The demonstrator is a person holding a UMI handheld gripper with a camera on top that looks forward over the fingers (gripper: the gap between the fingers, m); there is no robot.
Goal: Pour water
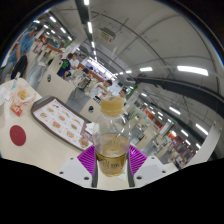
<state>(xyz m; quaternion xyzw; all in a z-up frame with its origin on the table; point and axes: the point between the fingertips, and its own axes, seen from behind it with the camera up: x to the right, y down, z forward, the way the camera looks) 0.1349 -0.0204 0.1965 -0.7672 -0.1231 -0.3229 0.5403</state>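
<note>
Rows of ceiling lights (150,68) run across the upper half of the frame over what looks like a large canteen, with people seated at the upper left (65,65).

A white table (40,140) fills the lower left. At its far left stands a cup (22,97) with a red coaster-like disc (16,136) just beside it. A little right of that lies a tray-like card (60,120) printed with small pictures, possibly a menu.

At lower centre the gripper (112,160) holds a clear bottle (112,148) with amber liquid in its lower part. Both purple pads (89,158) appear to press on its sides, so I judge the fingers clamped on it. Just beyond the bottle's top, at centre frame, stands a clear glass (113,103), also holding some amber liquid.

My reading is that the pour into this glass is the step in hand. To do it well, the bottle's mouth should sit over the glass rim before tilting, and the tilt should be slow, since the glass is already partly filled.

Hard to make out: whether the bottle carries a cap, where exactly its mouth ends against the glass, and whether its base rests on the table. The bottle hides the fingertips, and the table's right side is cut off.
</note>
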